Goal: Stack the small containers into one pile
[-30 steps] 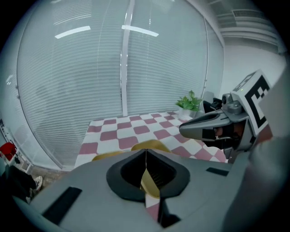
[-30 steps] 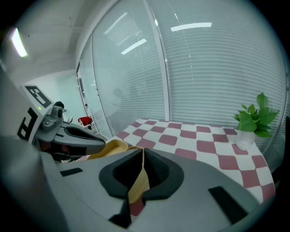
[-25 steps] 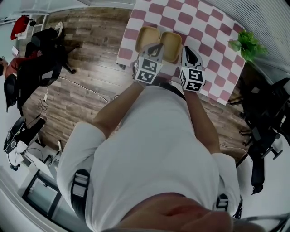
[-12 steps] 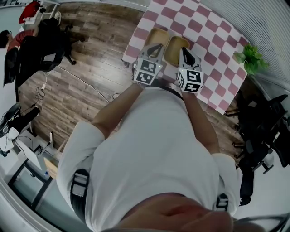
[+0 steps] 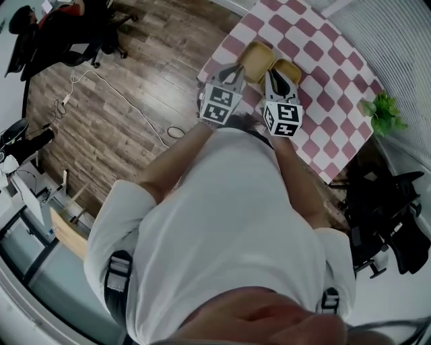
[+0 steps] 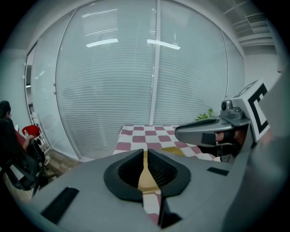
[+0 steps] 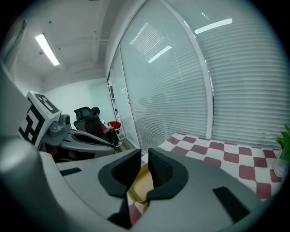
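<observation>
The left gripper [image 6: 145, 168], held level, is clamped on a container [image 6: 146, 179] rim; the right gripper [image 7: 144, 170], held alongside, is barely parted over a second container [image 7: 139, 186].

- The left tan shallow container [image 6: 146, 180] showed in the left gripper view only as a thin strip pinched between the jaws of the left gripper [image 6: 145, 154]. The gripper's grey body hid the rest.
- The right tan shallow container [image 7: 141, 186] peeked through the narrow gap of the right gripper [image 7: 145, 153]. Whether the pads pressed on it, I could not tell.
- The pink-and-white checked tablecloth [image 5: 323, 87] ran off the top edge, and its near side lay under the person's white shirt [image 5: 229, 222].
- The green leafy plant [image 7: 285, 142] was cut by the right gripper view's edge.
- A seated person [image 5: 27, 17] in the far corner was cropped and too small to make out.
</observation>
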Action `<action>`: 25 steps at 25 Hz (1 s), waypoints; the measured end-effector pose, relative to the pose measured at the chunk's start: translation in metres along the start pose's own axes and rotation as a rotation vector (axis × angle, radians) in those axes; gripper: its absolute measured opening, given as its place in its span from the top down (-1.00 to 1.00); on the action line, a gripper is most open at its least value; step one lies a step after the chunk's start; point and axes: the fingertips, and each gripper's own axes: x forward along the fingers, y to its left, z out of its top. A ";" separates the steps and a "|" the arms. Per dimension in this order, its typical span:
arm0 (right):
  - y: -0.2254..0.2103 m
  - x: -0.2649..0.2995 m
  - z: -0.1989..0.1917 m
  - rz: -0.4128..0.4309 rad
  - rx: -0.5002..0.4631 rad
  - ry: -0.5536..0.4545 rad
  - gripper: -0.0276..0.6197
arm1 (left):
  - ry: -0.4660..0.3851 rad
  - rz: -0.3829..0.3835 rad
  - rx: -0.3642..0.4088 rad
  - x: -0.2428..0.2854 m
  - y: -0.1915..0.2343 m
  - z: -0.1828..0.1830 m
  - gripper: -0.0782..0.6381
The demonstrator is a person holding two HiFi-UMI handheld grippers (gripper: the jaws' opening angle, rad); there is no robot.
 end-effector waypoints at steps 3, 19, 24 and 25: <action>-0.002 0.001 -0.002 -0.004 0.007 0.005 0.79 | 0.016 -0.007 -0.005 0.002 0.002 -0.007 0.68; -0.008 0.026 -0.033 -0.027 0.076 0.094 0.61 | 0.119 -0.054 -0.023 0.050 0.019 -0.034 0.63; -0.017 0.047 -0.050 -0.039 0.091 0.139 0.61 | 0.190 -0.052 -0.035 0.084 0.035 -0.059 0.52; -0.019 0.050 -0.054 -0.042 0.096 0.148 0.61 | 0.211 -0.051 -0.041 0.090 0.038 -0.067 0.52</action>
